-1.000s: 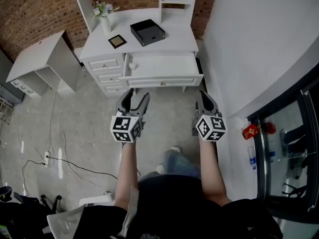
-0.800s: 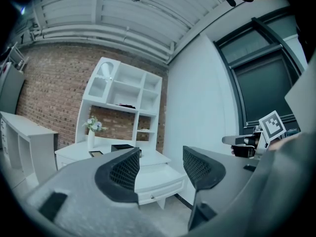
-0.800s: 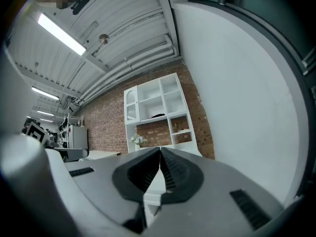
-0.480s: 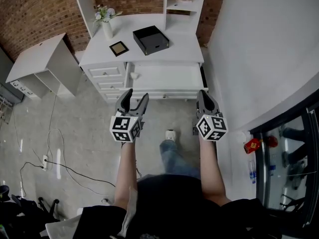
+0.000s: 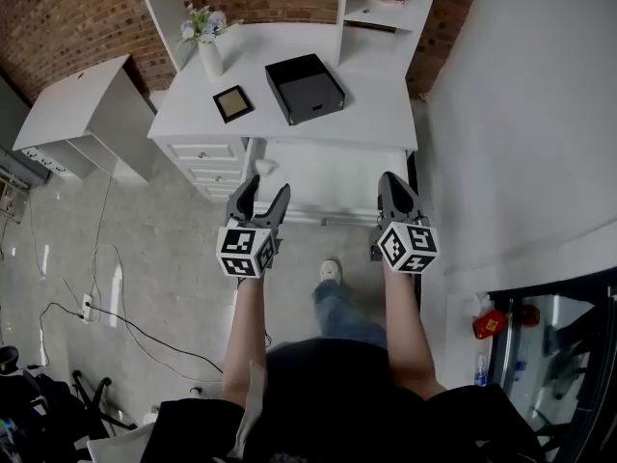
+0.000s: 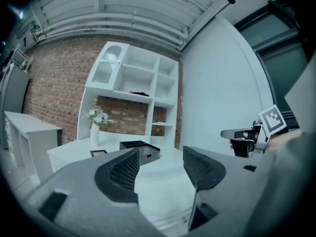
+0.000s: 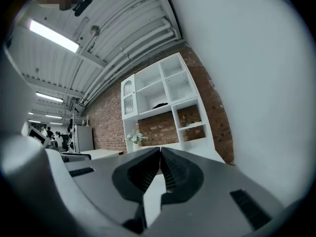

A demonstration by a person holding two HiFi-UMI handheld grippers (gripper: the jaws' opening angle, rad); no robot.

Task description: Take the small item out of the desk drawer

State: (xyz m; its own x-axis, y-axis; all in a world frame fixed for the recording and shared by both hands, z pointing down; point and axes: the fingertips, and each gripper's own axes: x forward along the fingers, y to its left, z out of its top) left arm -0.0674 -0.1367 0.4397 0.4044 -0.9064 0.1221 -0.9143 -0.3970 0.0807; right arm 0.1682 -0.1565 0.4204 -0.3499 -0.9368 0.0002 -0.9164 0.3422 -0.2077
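Your left tongs [image 5: 267, 189] hover open and empty; your right tongs [image 5: 390, 183] are closed, empty. Just ahead, an open drawer [image 5: 333, 177] holds a small item [image 5: 263, 167].

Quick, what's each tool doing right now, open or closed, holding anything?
Left tool: open, holding nothing.
Right tool: closed, holding nothing.

A red brick wall [image 5: 58, 17] runs behind the white hutch [image 5: 376, 13], and a plain white wall [image 5: 521, 114] closes the right side. The floor [image 5: 164, 287] is grey and glossy, with a black cable [image 5: 145, 329] trailing across it. A low white shelf unit [image 5: 77, 114] stands at the left. Strip lights [image 7: 53, 35] glow along the ribbed white ceiling [image 7: 113, 28] overhead.
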